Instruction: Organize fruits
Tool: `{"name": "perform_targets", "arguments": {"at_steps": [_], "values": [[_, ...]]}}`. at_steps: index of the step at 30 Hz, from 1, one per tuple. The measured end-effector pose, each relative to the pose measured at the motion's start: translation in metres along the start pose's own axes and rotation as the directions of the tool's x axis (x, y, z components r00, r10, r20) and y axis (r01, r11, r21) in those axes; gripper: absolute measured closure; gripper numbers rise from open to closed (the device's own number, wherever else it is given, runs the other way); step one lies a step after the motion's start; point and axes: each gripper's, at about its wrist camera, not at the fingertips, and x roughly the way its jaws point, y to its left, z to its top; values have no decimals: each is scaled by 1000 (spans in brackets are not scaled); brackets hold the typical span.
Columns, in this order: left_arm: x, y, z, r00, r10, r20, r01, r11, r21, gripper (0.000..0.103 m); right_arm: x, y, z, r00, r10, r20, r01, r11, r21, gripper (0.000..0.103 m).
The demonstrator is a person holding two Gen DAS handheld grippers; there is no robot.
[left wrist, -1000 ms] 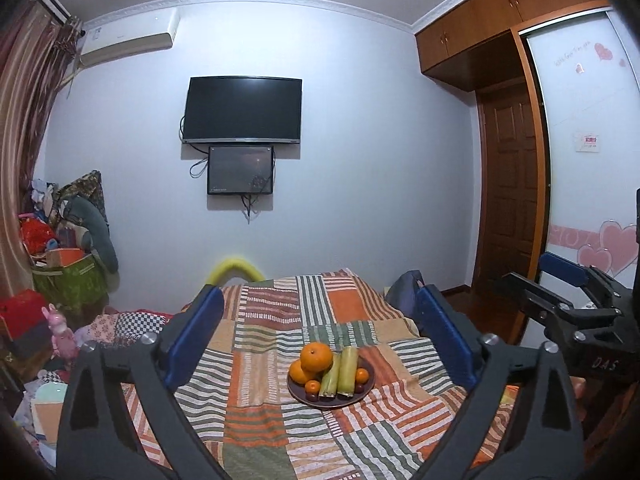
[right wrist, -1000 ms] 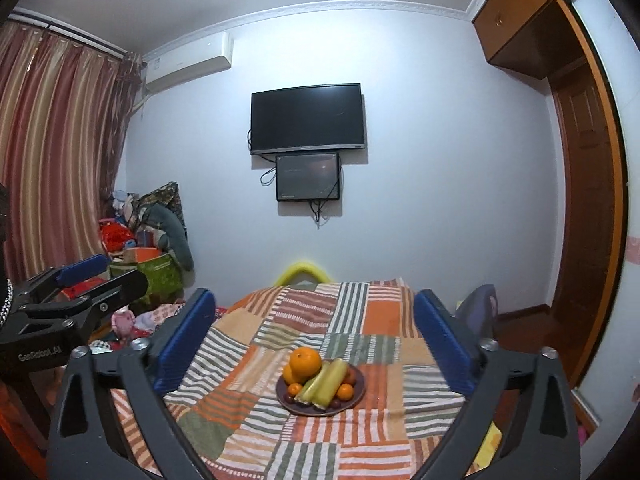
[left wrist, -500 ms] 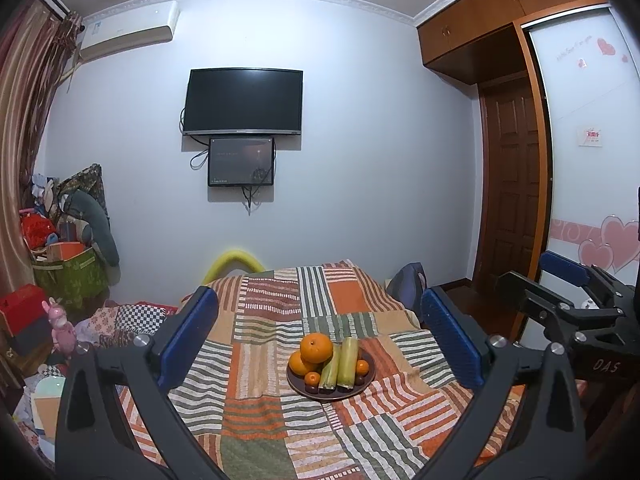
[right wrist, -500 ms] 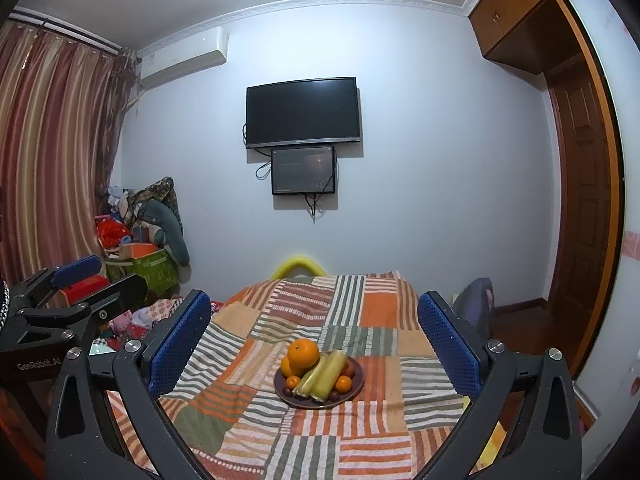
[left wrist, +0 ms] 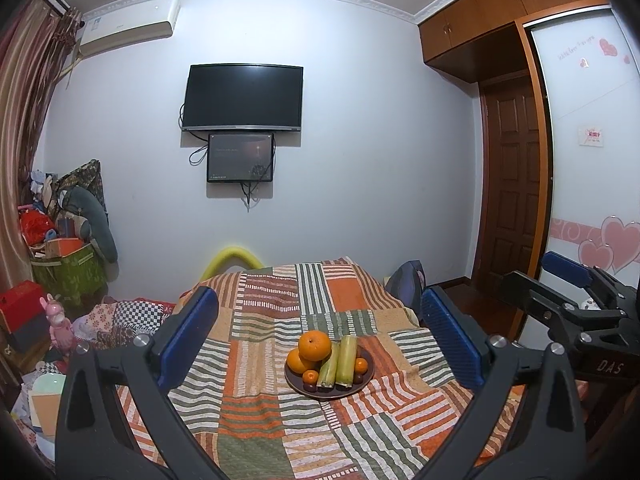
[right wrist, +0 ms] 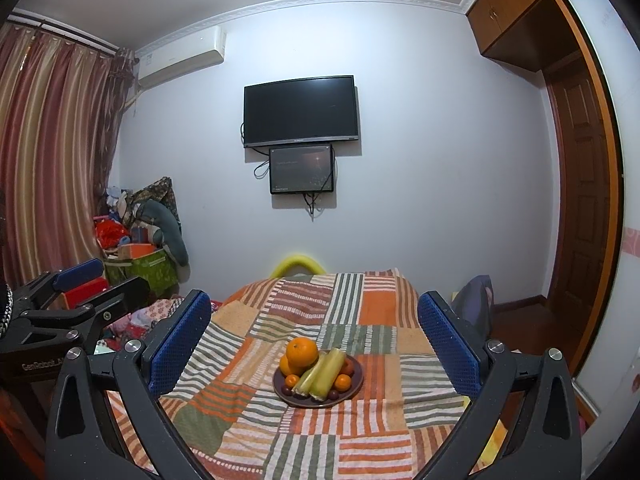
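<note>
A dark round plate sits in the middle of a table under a striped patchwork cloth. On it lie a big orange, smaller oranges, two green-yellow stalks and small dark fruits. The plate also shows in the right wrist view, with the big orange and stalks. My left gripper is open and empty, well short of the plate. My right gripper is open and empty, also short of the plate. Each gripper shows at the edge of the other's view.
A TV and a small screen hang on the far wall. Piled bags and boxes fill the left corner by the curtain. A wooden door and wardrobe stand on the right. A dark chair back is at the table's right edge.
Both views have tilted up and back slightly, so the plate sits a bit lower and nearer in frame. Both grippers stay open and empty.
</note>
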Motion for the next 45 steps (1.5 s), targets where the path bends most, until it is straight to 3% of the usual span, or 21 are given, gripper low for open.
{"name": "perform_targets", "arguments": {"at_steps": [45], "values": [[8, -4, -3, 999, -23, -35, 23, 1000, 2, 0, -1, -4, 2, 1000, -2, -4, 2, 999, 32, 0]]}}
